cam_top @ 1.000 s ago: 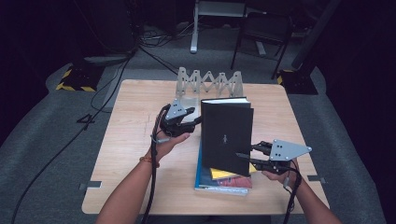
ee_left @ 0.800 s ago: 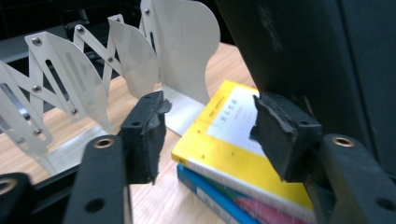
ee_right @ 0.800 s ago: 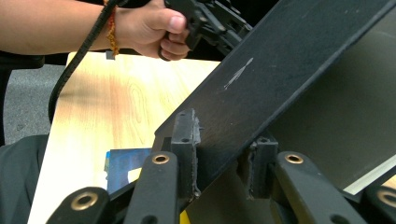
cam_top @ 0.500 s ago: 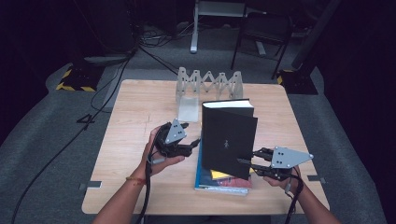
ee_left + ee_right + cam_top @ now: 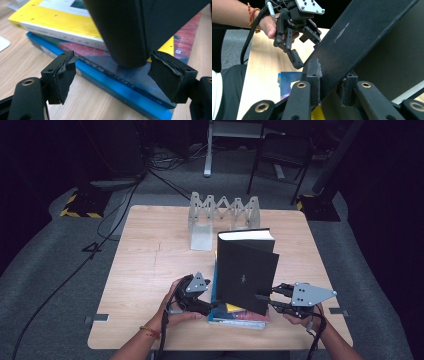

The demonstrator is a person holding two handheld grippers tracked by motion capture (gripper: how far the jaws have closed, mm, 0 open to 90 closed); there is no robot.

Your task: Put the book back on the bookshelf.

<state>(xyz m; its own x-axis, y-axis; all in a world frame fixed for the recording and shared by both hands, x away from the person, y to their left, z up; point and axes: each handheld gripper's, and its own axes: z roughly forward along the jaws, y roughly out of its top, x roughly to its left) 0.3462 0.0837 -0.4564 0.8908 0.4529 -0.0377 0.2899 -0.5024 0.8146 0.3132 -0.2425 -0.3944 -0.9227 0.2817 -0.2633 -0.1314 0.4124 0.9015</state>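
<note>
Dark room, grey carpet, light wooden table [image 5: 150, 270]. Black book [image 5: 246, 270] stands tilted on a book stack [image 5: 239, 316], right gripper [image 5: 264, 301] clamped on its cover edge. Left gripper [image 5: 212, 306] jaws have just been opening, wide apart, straddling the book's lower corner, pads clear. Advice: close squarely before lifting; metal book rack [image 5: 223, 210] waits behind.
</note>
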